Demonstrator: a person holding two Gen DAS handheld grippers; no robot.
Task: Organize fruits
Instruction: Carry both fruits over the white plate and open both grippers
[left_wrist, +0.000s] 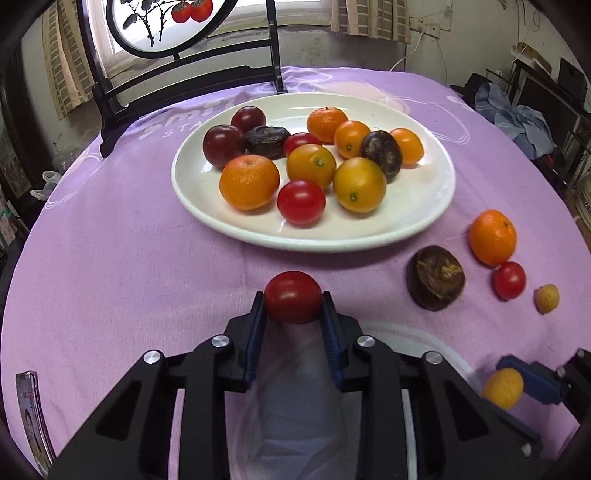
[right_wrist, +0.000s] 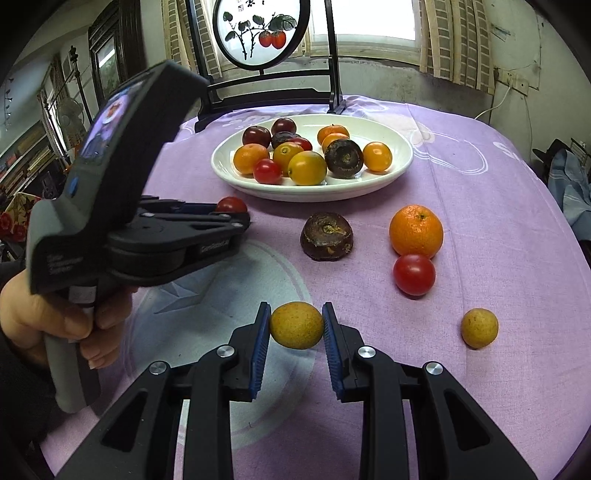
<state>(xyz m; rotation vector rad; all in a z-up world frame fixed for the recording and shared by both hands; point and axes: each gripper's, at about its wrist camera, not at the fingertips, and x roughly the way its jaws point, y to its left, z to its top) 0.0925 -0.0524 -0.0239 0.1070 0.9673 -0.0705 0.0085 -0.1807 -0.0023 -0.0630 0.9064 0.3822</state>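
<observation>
Plate (left_wrist: 207, 206), white, at far centre of counter (left_wrist: 129, 266): loaded with about a dozen fruits — oranges, yellow kumquat-like fruits, red and dark tomatoes, two brown husked pieces. Judged well over half sorted.

Left gripper (left_wrist: 293, 301): jaws clenched on cherry tomato (left_wrist: 293, 295), just near of the plate rim, not yet over it. Tomato near-round, no clear long axis; stem end not visible.

Right gripper (right_wrist: 296, 325): jaws clamped on small yellow fruit (right_wrist: 296, 325), near centre. Fruit slightly oval, long axis running left-right between the pads.

Left loose on cloth, right side: brown husked fruit (right_wrist: 327, 236), orange (right_wrist: 416, 230) touching red tomato (right_wrist: 413, 274), second yellow fruit (right_wrist: 479, 328) nearest.
</observation>
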